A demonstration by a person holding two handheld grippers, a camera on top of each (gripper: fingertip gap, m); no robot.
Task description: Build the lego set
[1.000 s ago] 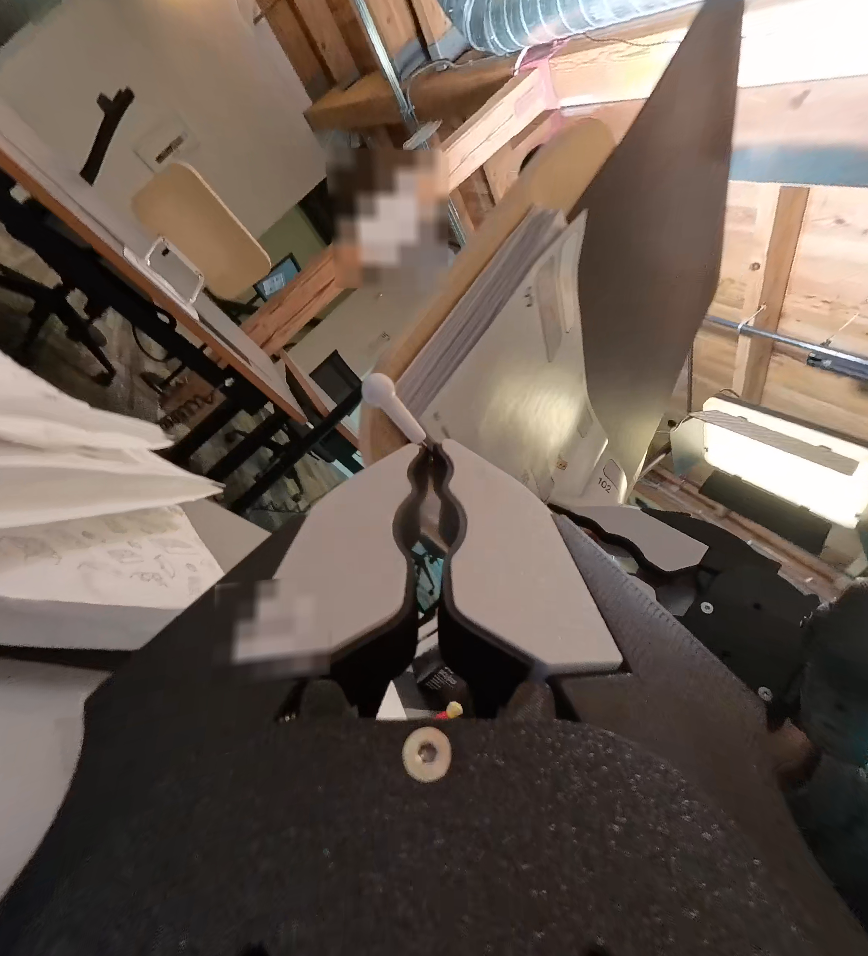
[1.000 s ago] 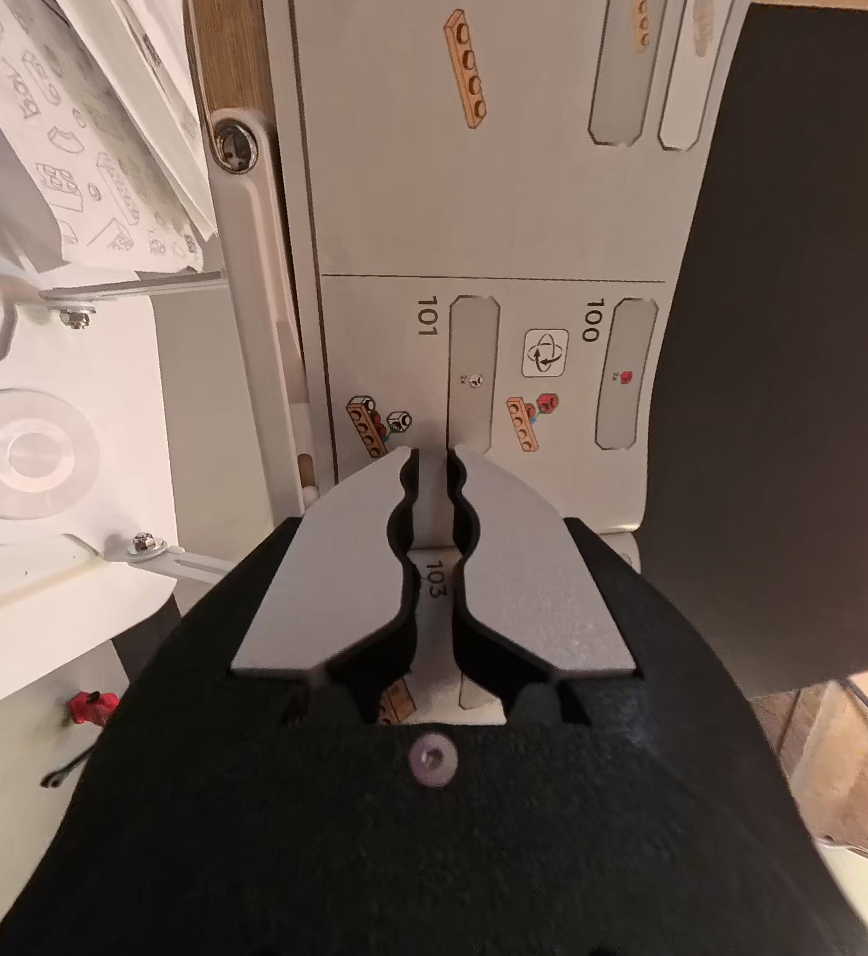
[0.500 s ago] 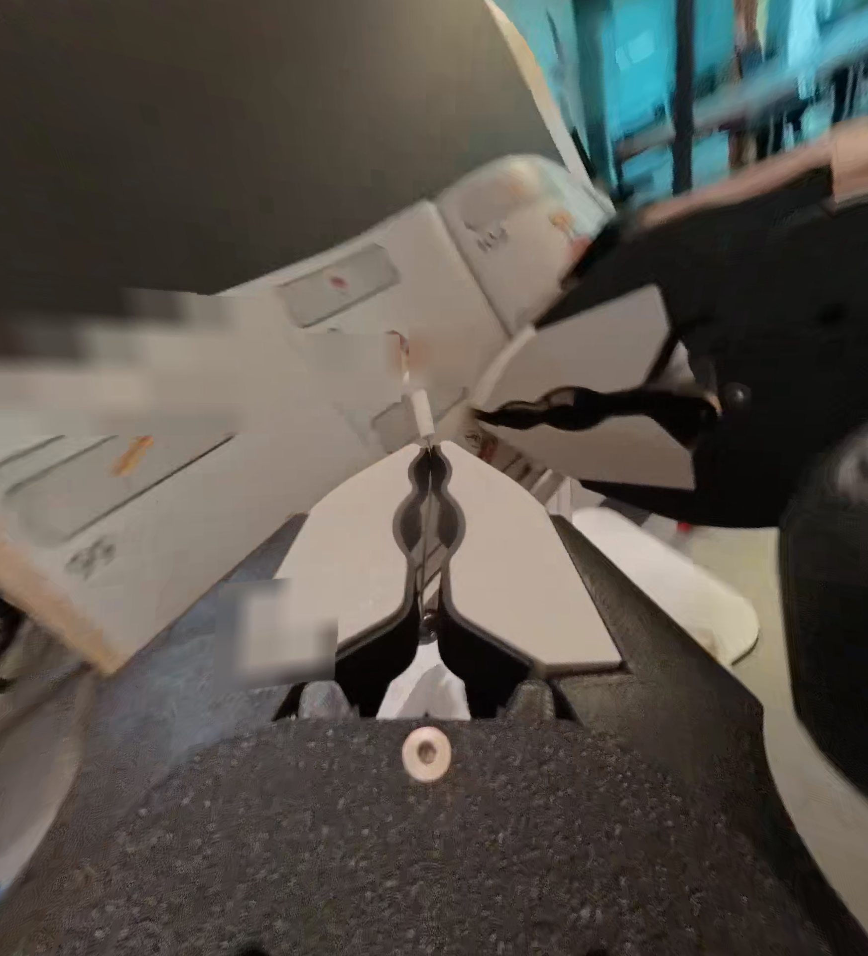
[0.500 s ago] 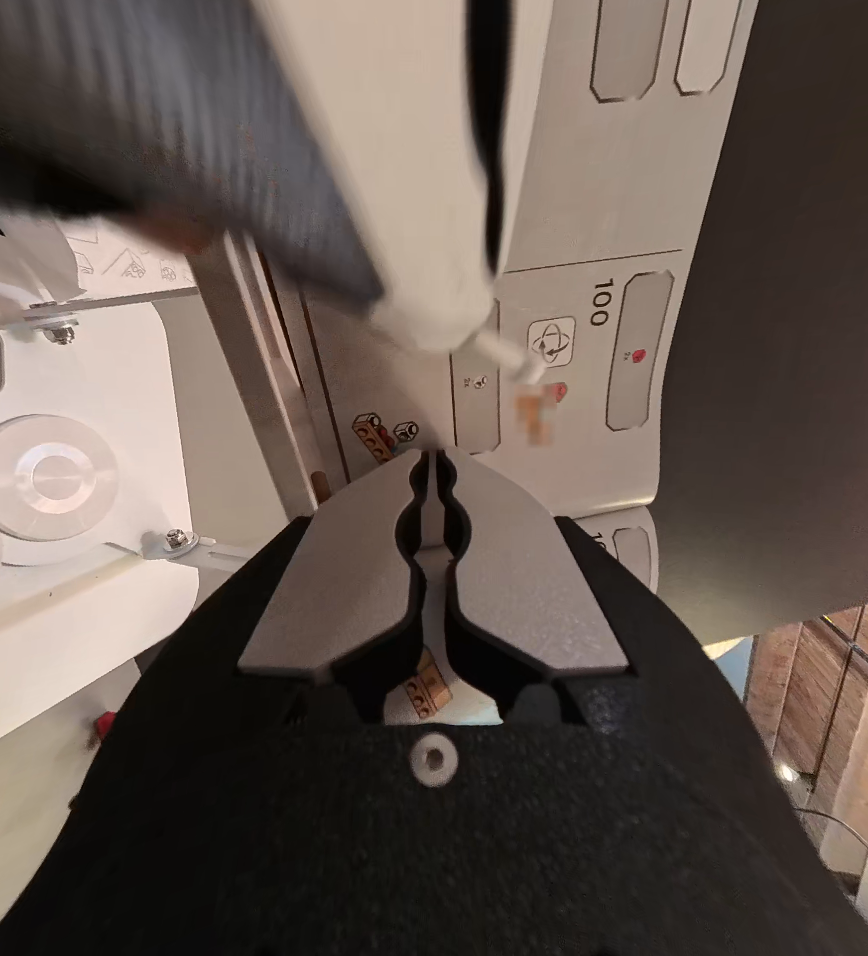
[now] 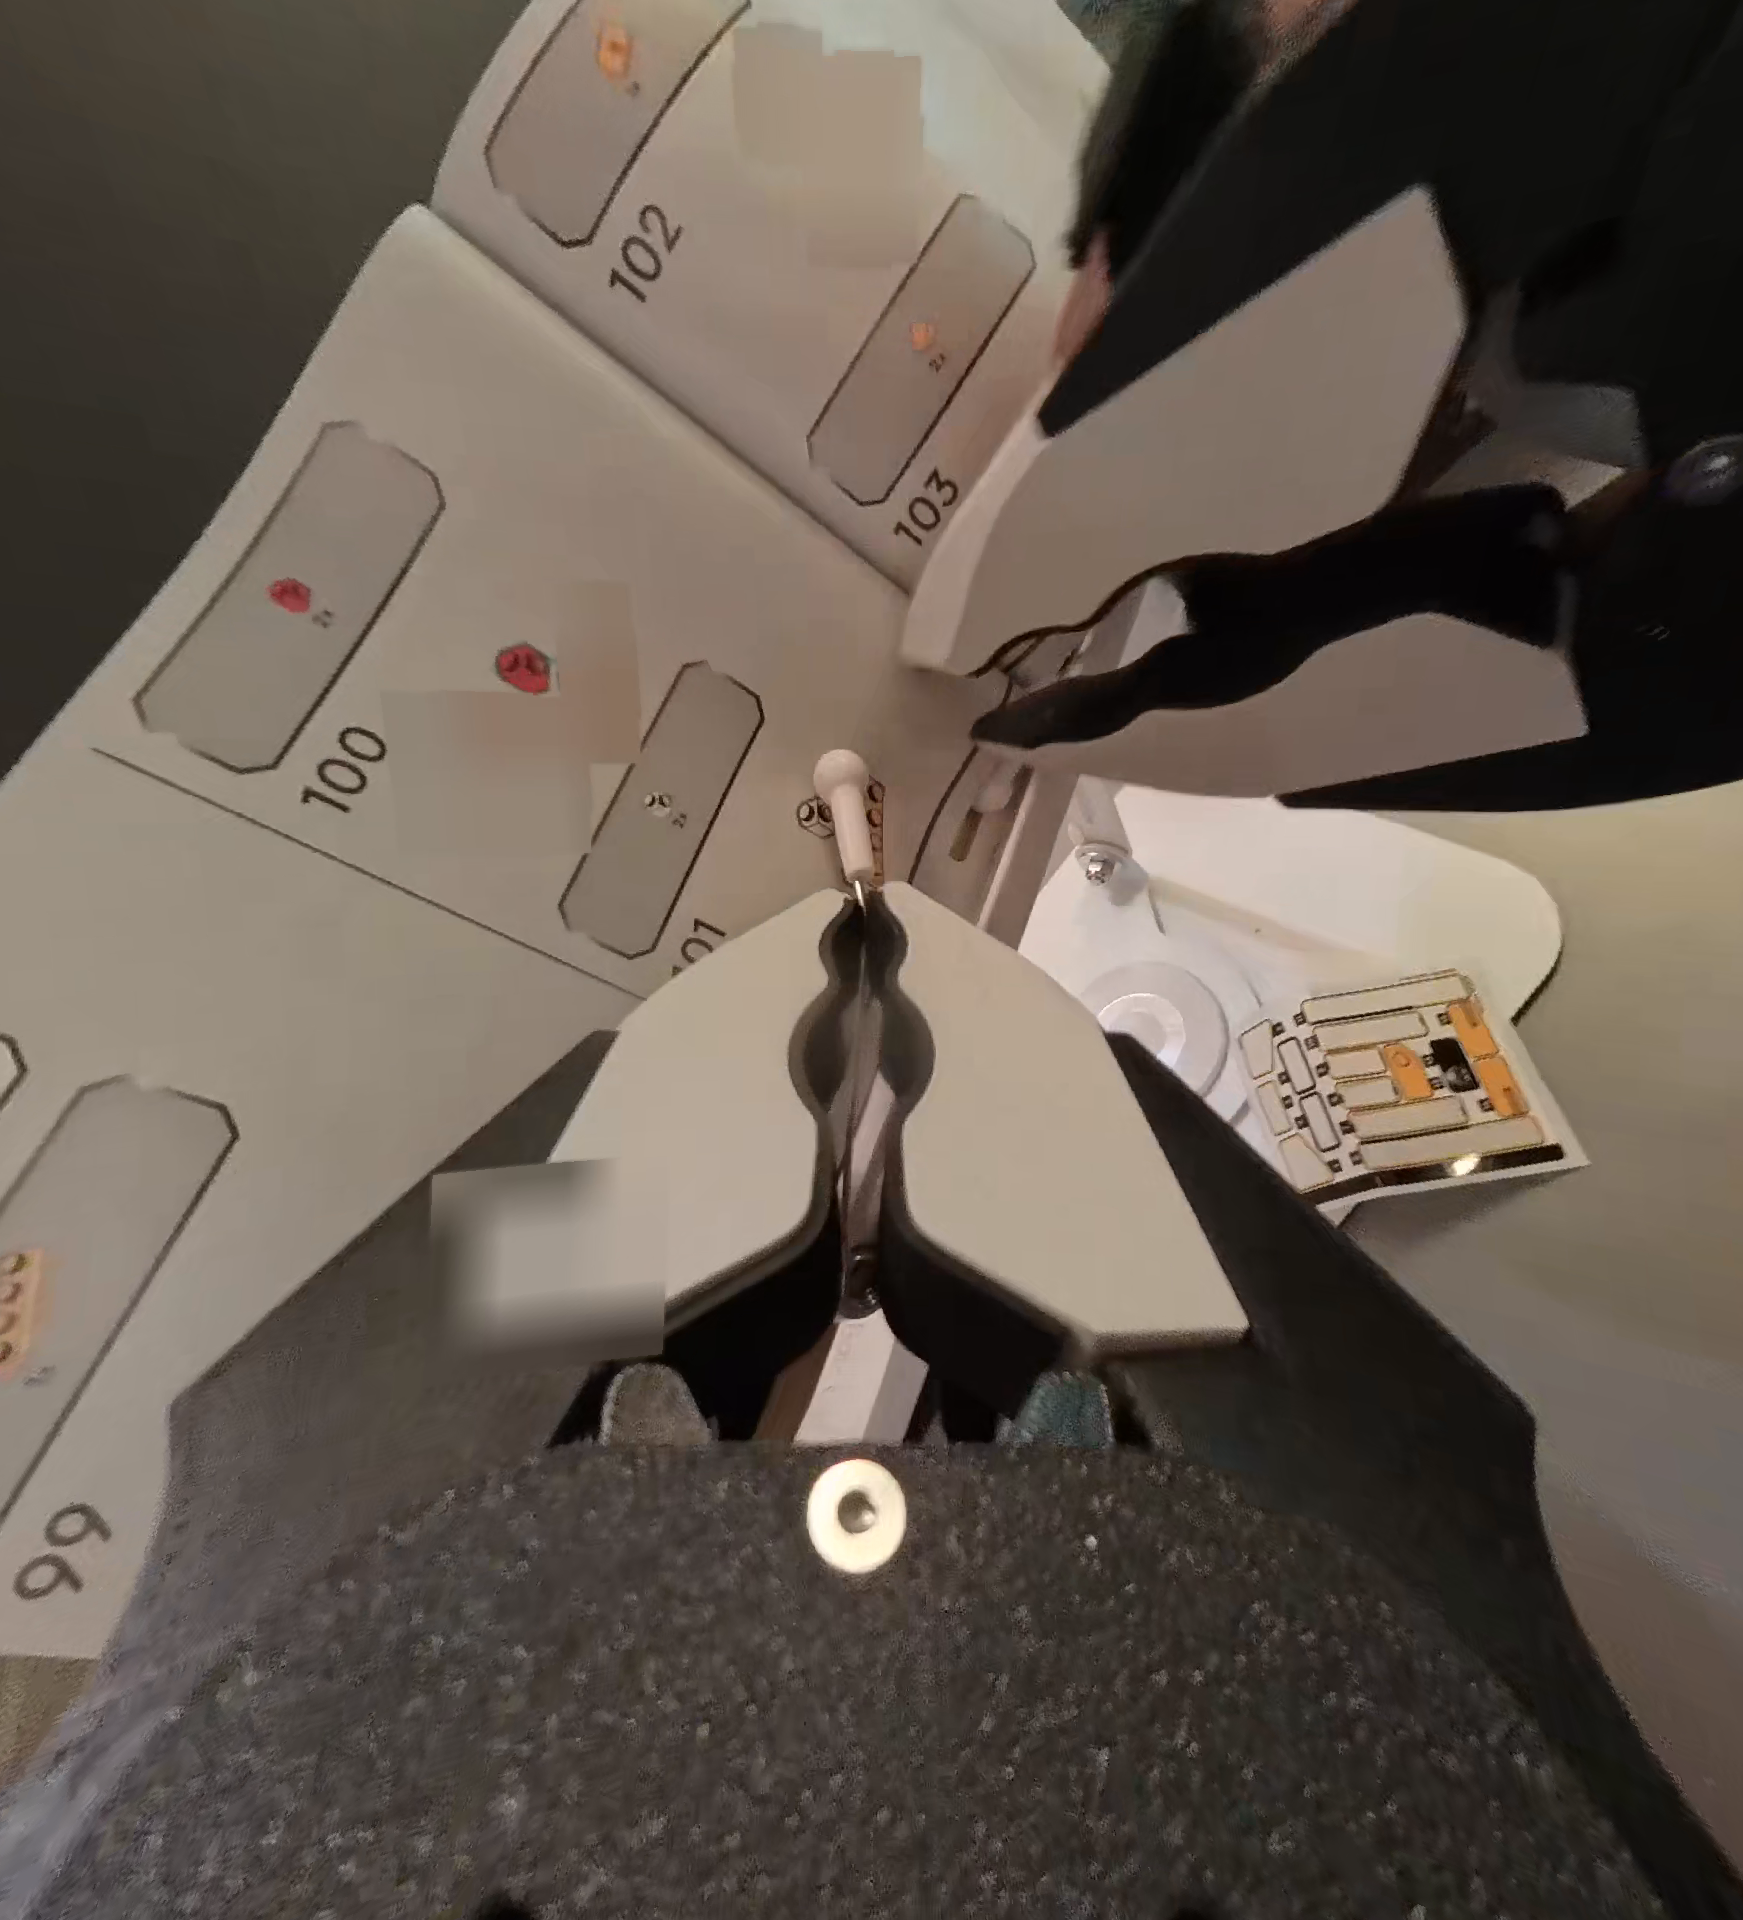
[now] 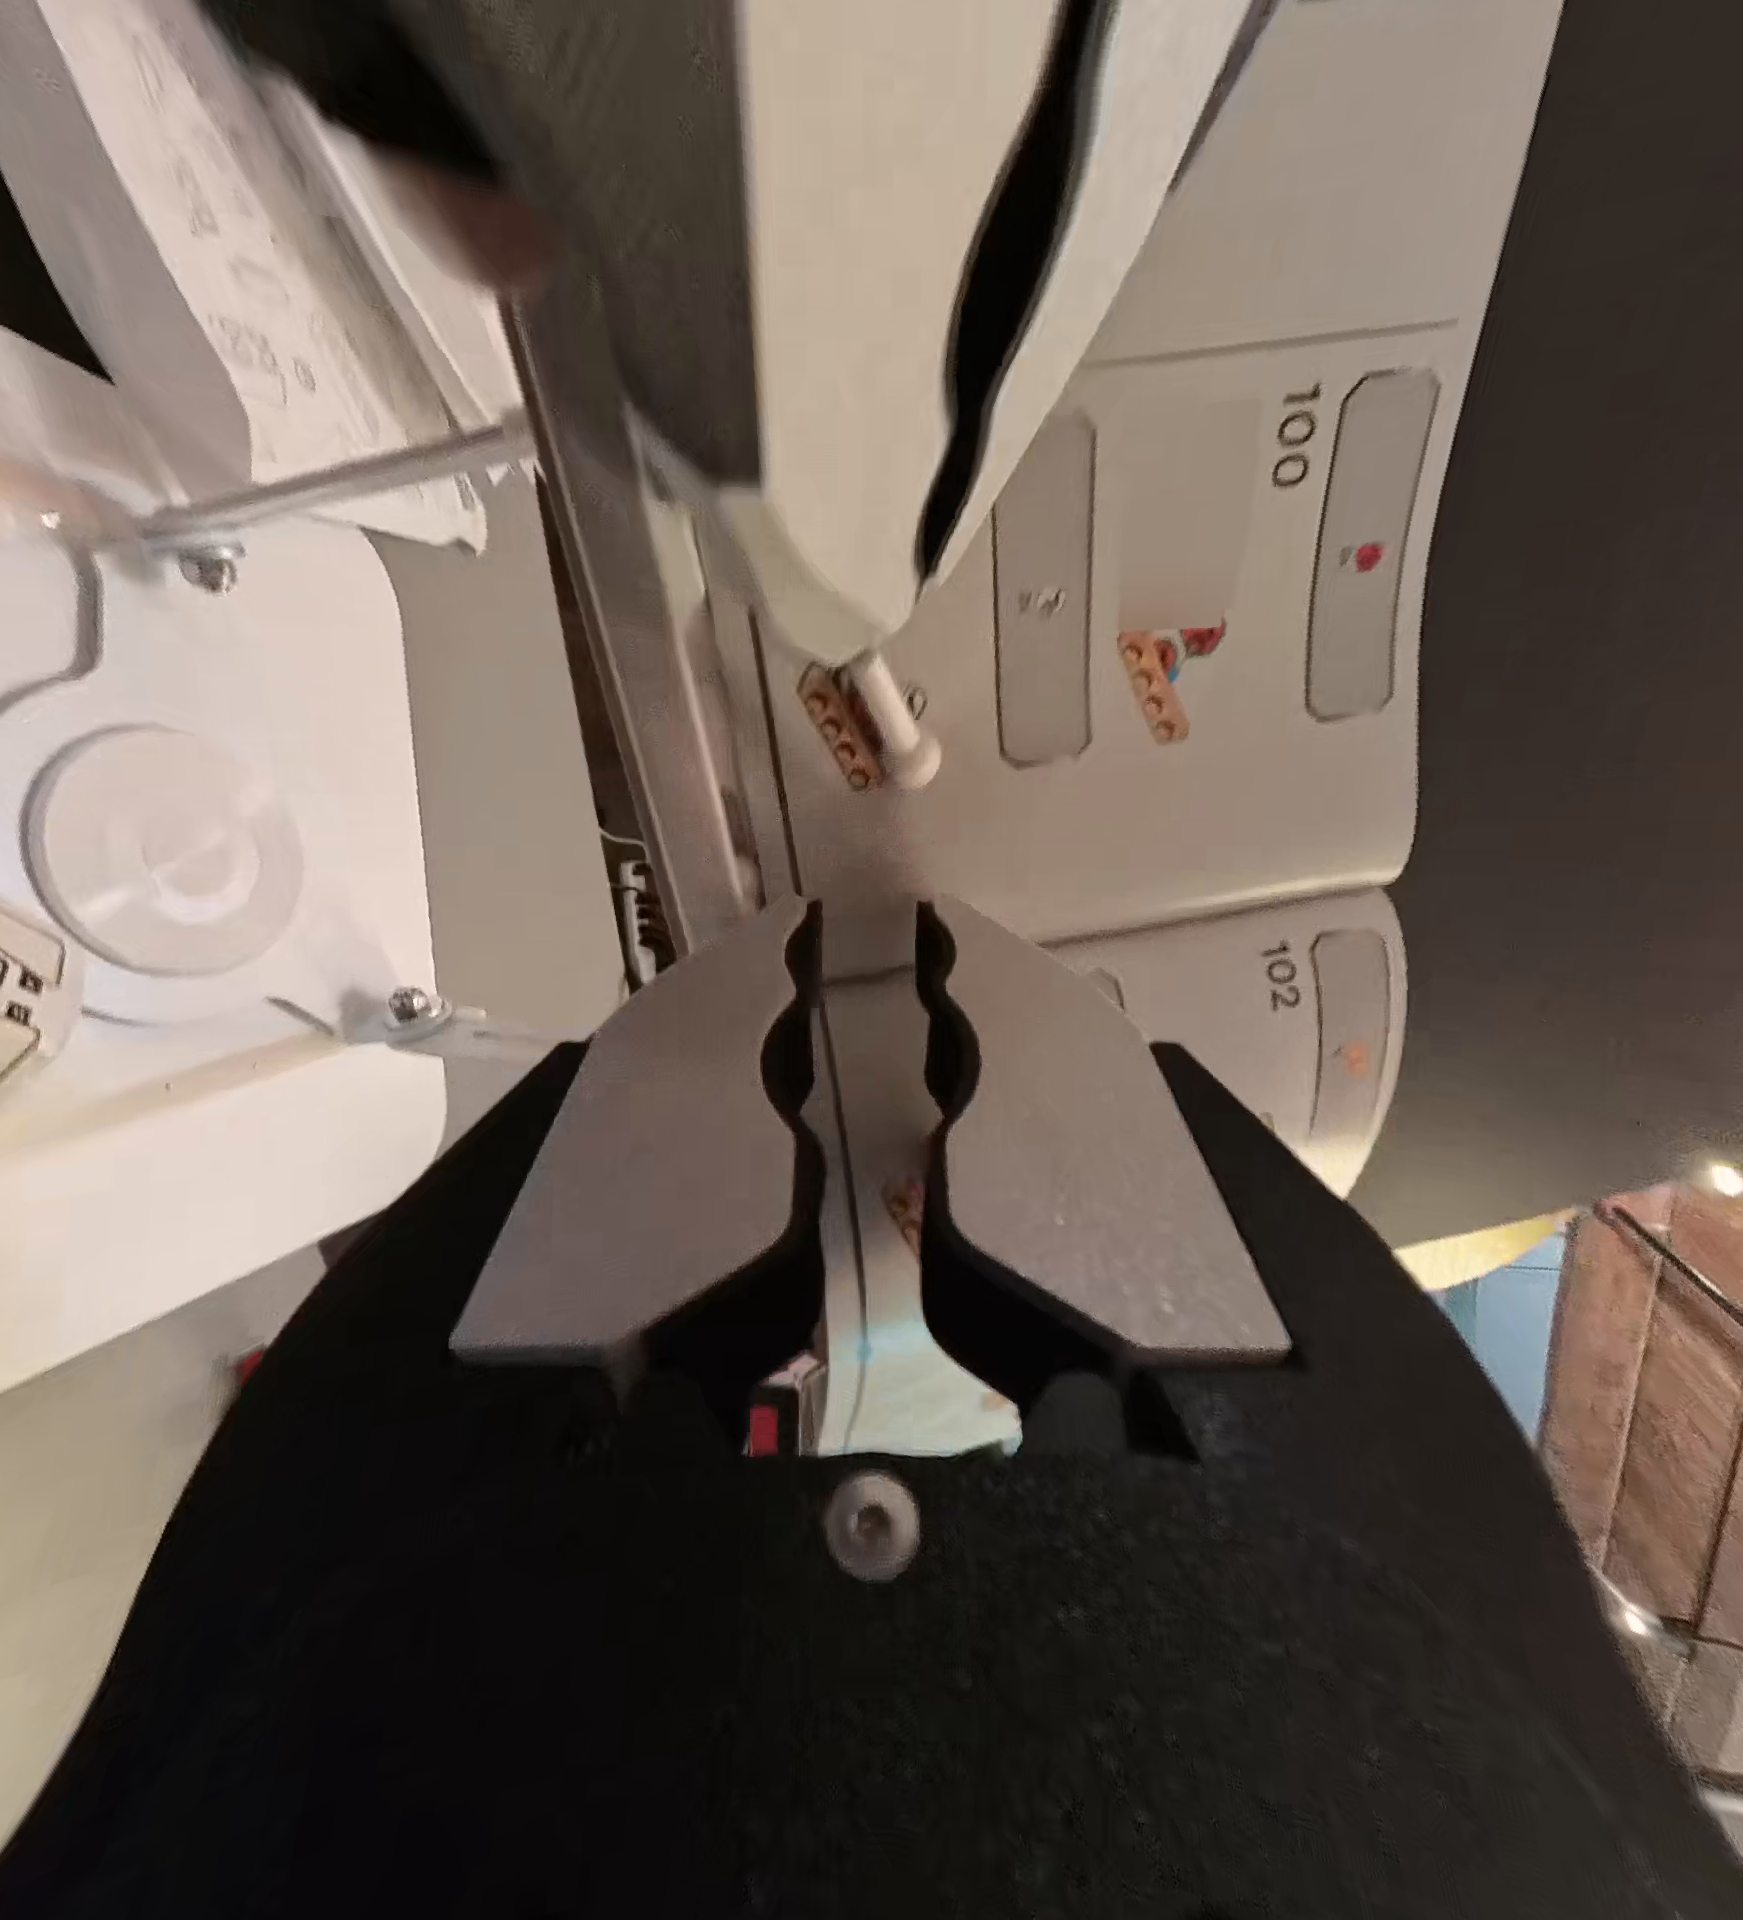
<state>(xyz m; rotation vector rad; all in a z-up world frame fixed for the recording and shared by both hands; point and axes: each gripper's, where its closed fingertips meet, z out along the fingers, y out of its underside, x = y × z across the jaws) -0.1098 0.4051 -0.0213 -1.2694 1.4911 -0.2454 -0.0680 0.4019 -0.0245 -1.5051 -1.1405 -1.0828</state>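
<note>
The open instruction booklet [image 5: 223, 935] stands on a white stand, showing numbered step panels with small drawings of tan beams and red pieces. My left gripper [image 5: 862, 899] is shut on a thin white rod with a rounded tip [image 5: 839, 774]. The rod tip rests over a small beam drawing on the page. From the right wrist view, the left gripper [image 6: 846, 665] comes in from above and the rod [image 6: 893, 717] lies across that drawing. My right gripper [image 6: 867, 914] hovers over the booklet [image 6: 1210, 810], jaws a little apart with nothing between them. It also shows in the left wrist view [image 5: 986, 696].
The white stand base with a round disc [image 6: 166, 852] lies left of the booklet, with a metal page-holder arm [image 6: 327, 483]. A sticker sheet [image 5: 1397, 1091] lies on the base. Loose printed sheets [image 6: 223, 208] are at the far left. A dark sheet [image 6: 1625, 520] borders the booklet.
My left gripper swung from pointing out into the room down to the booklet, bringing the rod tip onto the page. My right gripper's jaws went from nearly closed to wider apart.
</note>
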